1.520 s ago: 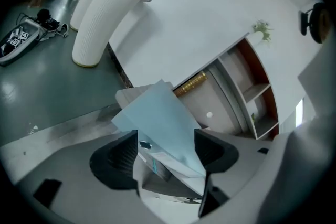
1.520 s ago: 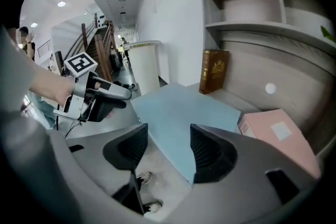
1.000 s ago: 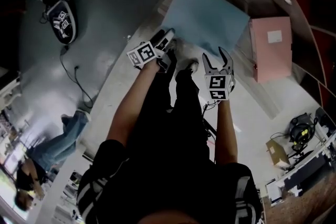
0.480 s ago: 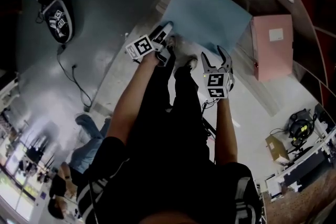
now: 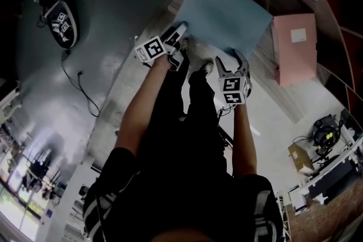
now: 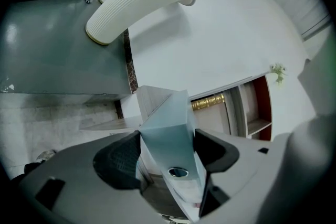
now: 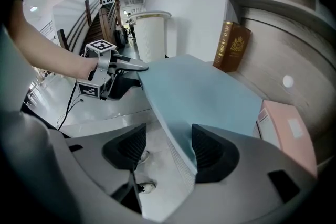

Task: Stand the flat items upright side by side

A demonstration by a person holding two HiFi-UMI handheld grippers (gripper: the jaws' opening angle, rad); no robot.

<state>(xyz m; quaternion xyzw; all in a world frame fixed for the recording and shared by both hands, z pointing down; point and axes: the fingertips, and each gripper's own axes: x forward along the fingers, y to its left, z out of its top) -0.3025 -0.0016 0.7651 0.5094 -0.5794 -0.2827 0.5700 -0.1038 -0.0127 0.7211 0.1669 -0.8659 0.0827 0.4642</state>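
A large pale blue folder (image 5: 224, 14) lies tilted over the wooden shelf edge. My left gripper (image 5: 179, 33) is shut on its left corner; in the left gripper view the blue folder (image 6: 170, 128) fills the space between both pads. My right gripper (image 5: 231, 60) is open, its jaws straddling the folder's near edge. In the right gripper view that blue folder (image 7: 205, 97) edge runs close by the right pad (image 7: 210, 152), with a gap to the left pad. A pink folder (image 5: 294, 48) lies flat to the right, also showing as the pink folder (image 7: 289, 131).
A brown book (image 7: 231, 47) stands upright at the shelf's back. A white ribbed column (image 6: 136, 2) stands beyond the folder. On the grey floor lie a spare gripper (image 5: 63, 22) and cables. A cardboard box (image 5: 299, 158) and gear sit lower right. My shoes (image 5: 207, 69) are below the folder.
Both grippers have shifted slightly up the picture towards the folder, and the right jaws now reach over its near edge. A person at the lower left has moved out of sight.
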